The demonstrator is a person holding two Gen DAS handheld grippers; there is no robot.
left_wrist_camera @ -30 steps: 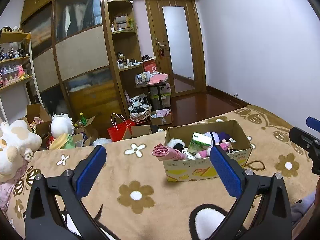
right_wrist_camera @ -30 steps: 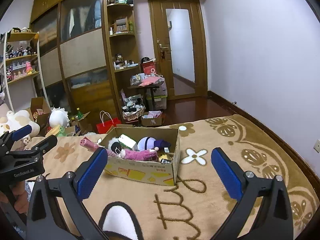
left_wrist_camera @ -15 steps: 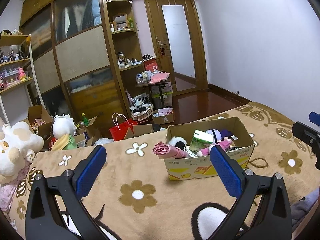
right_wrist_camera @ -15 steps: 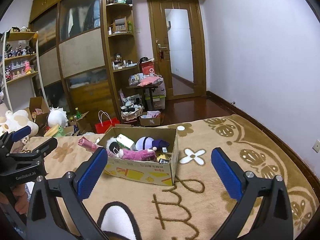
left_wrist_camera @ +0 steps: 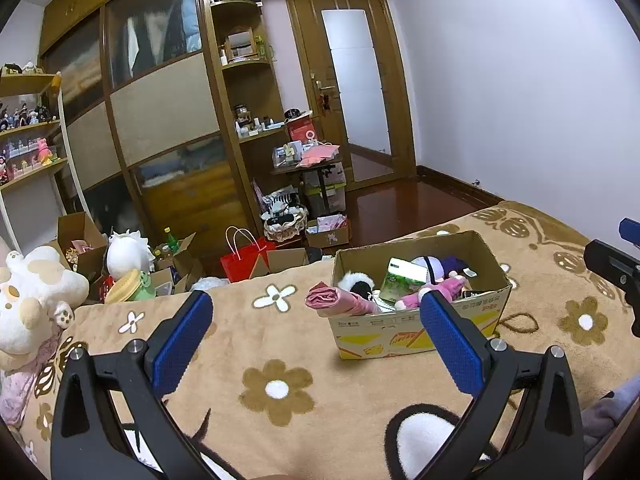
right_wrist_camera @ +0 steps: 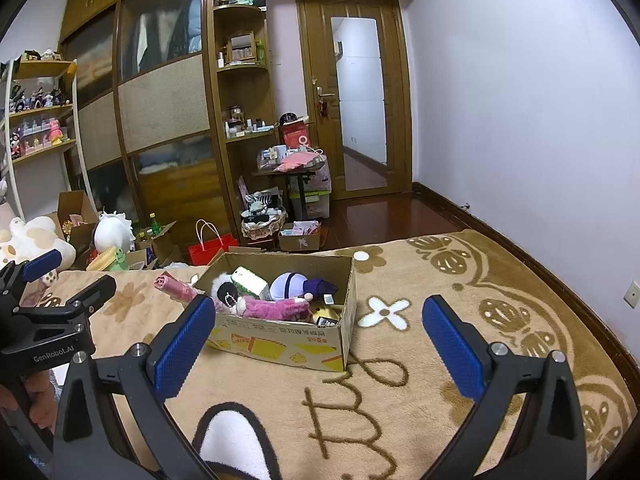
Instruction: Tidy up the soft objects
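On the blanket [right_wrist_camera: 400,380], cardboard box [right_wrist_camera: 280,340] holds plush toys [right_wrist_camera: 272,308]; left claw [left_wrist_camera: 316,344] and right claw [right_wrist_camera: 316,344] gape wide, empty

red paper bag [left_wrist_camera: 245,261] on floor | wooden door [right_wrist_camera: 356,96] | wardrobe [left_wrist_camera: 160,120] | shelf of figurines [right_wrist_camera: 38,120]

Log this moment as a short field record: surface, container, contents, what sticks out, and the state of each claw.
surface: tan blanket with flower pattern
container: open cardboard box standing on the blanket
contents: pink plush, purple-and-white plush, black-and-white plush, green packet
sticking out: rolled pink item over the box's left wall
left claw: open, empty, held above the blanket
right claw: open, empty, held above the blanket
background: wooden wardrobe, red bag on floor
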